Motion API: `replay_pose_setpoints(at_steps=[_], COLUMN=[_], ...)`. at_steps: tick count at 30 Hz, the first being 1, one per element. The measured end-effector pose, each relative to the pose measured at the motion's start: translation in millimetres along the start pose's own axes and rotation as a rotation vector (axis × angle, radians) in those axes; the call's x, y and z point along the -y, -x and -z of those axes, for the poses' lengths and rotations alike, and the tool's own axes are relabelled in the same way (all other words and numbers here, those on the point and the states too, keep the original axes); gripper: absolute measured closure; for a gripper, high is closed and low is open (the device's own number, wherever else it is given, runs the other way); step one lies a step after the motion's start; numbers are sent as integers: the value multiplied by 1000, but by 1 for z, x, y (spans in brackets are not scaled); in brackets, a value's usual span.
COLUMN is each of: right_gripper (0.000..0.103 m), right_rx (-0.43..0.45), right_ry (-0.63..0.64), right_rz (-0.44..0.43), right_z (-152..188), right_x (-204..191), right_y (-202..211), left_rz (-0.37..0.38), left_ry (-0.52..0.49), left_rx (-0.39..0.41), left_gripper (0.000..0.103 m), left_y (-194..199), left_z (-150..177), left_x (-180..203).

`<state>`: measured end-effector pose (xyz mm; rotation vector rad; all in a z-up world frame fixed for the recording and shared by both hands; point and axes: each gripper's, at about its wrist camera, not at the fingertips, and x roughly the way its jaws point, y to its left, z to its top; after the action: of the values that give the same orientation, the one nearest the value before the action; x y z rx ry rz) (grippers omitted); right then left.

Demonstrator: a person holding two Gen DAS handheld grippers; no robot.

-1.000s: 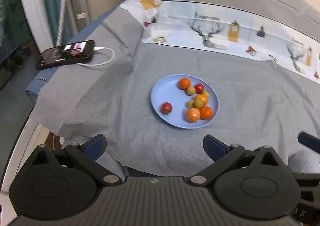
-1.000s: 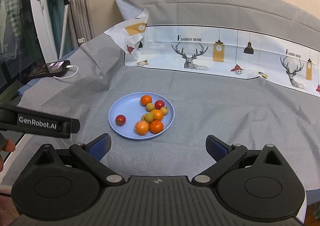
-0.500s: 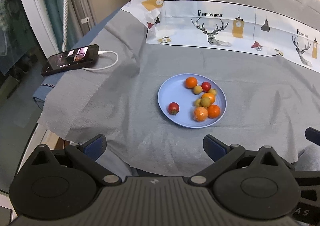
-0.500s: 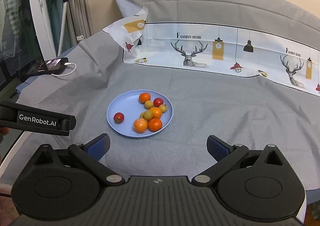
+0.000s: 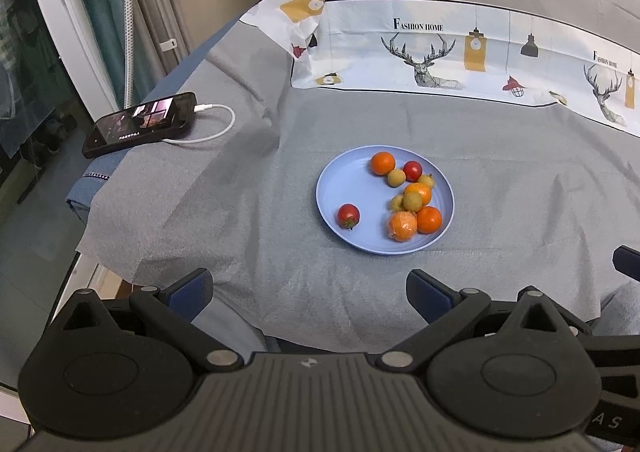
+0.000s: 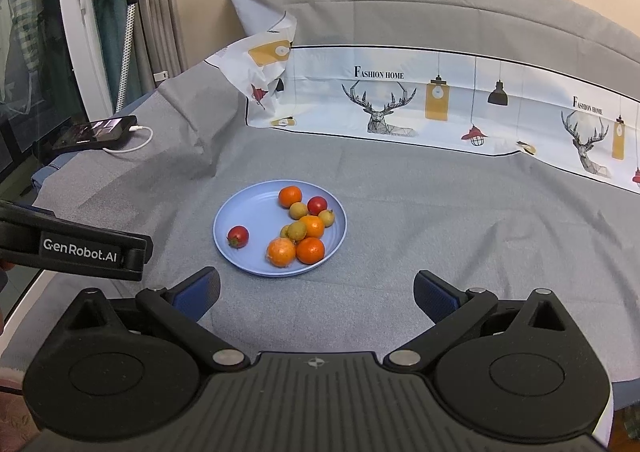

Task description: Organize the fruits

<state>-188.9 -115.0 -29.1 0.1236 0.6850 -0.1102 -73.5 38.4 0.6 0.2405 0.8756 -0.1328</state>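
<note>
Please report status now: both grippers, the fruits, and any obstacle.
Left gripper open, empty, short of the plate. Right gripper open, empty. Fruits all on the plate, one tomato apart. Phone far left, path clear.

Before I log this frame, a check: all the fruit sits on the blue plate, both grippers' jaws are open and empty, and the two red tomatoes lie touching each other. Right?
Not quite. The two red tomatoes lie apart: one tomato sits alone on the blue plate, the other is among the oranges. The right wrist view shows it. The rest holds.

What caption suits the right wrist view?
Open right gripper faces a blue plate of mixed small fruits on grey cloth.
</note>
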Motion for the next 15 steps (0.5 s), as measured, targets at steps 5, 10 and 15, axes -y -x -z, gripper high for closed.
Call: replay_pose_setpoints(at_steps=[5, 10, 15], right_gripper=[1, 1, 1], right_rx=[-2, -2, -4], right_ry=[-2, -3, -5], right_rz=[1, 1, 2], right_z=[0, -1, -1], right_x=[-1, -1, -1], right_y=[-1, 0, -1], left_rz=[2, -2, -3], left_ry=[-4, -6, -9], left_rx=[-8, -5, -5], left_gripper=[0, 0, 0], left_y=[-1, -1, -1], left_z=[0, 0, 0], left_x=[0, 1, 1])
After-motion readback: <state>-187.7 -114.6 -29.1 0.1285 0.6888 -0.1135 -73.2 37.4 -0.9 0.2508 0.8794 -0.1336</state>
